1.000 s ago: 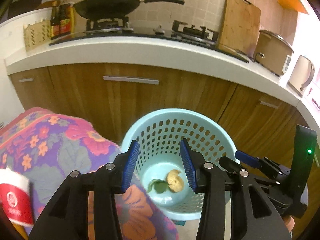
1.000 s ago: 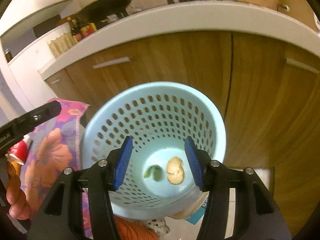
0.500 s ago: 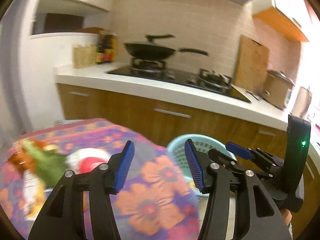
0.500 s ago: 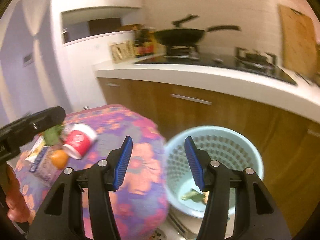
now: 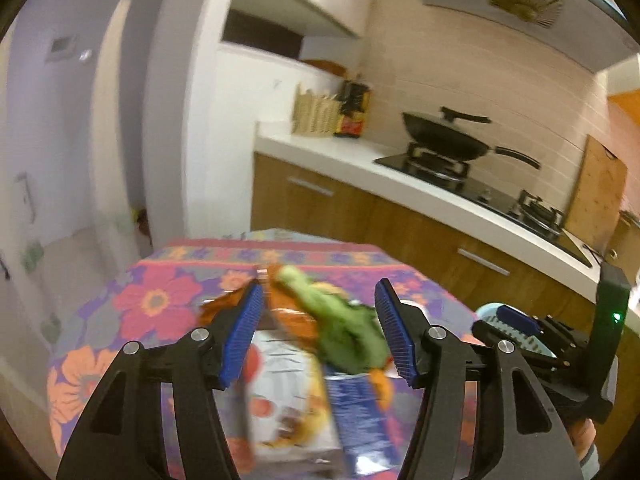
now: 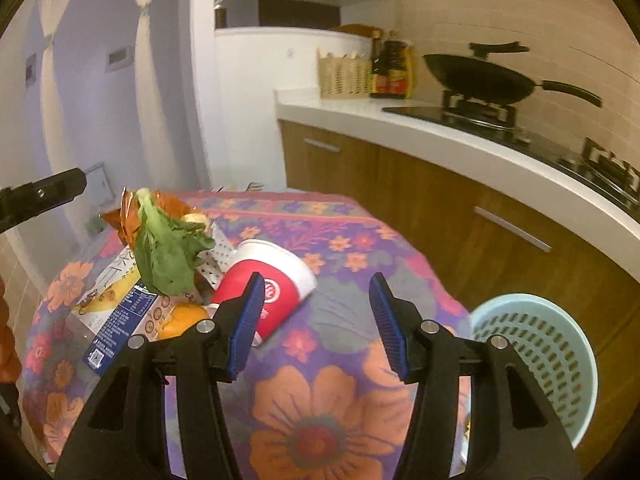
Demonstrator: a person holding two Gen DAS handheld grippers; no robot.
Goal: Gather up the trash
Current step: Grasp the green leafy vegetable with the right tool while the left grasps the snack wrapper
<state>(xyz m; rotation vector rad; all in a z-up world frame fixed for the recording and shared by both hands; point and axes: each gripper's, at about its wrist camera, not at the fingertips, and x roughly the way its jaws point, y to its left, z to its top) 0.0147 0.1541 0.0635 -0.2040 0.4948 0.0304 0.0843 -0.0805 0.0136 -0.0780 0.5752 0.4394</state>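
A pile of trash lies on the floral tablecloth (image 6: 320,400): a green leafy vegetable (image 6: 168,248), an orange snack wrapper (image 6: 128,220), printed packets (image 6: 120,320), an orange peel (image 6: 182,320) and a tipped red and white paper cup (image 6: 276,284). My left gripper (image 5: 316,332) is open and empty, above the leaf (image 5: 340,328) and packets (image 5: 288,400). My right gripper (image 6: 316,320) is open and empty, above the cloth just right of the cup. The light blue perforated basket (image 6: 536,360) stands on the floor at the table's right.
A wooden cabinet run with a white counter (image 6: 440,136) stands behind the table. On it are a wok on a gas hob (image 6: 480,76), sauce bottles (image 6: 392,68) and a woven holder (image 6: 344,72). A white wall and a doorway are at the left.
Both grippers have swung left and up, from over the basket to over the table. The trash pile has come into view. Both stay open and empty.
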